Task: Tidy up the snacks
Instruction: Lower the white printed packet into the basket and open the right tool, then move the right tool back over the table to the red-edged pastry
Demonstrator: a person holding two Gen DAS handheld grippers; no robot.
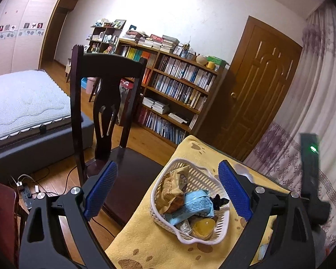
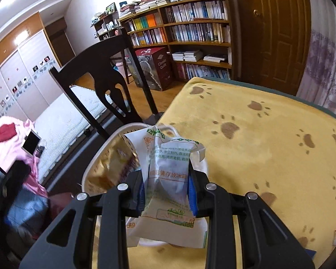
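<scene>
Being gripped by the right gripper is a white packet above the basket; left gripper fingers are being held wide.

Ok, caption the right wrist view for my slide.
Right gripper holds a white snack packet above the white basket.

The room has white walls, a wood floor and a brown panelled door. A loaded bookshelf stands beside the door. A dark wooden chair stands near a bed.
</scene>
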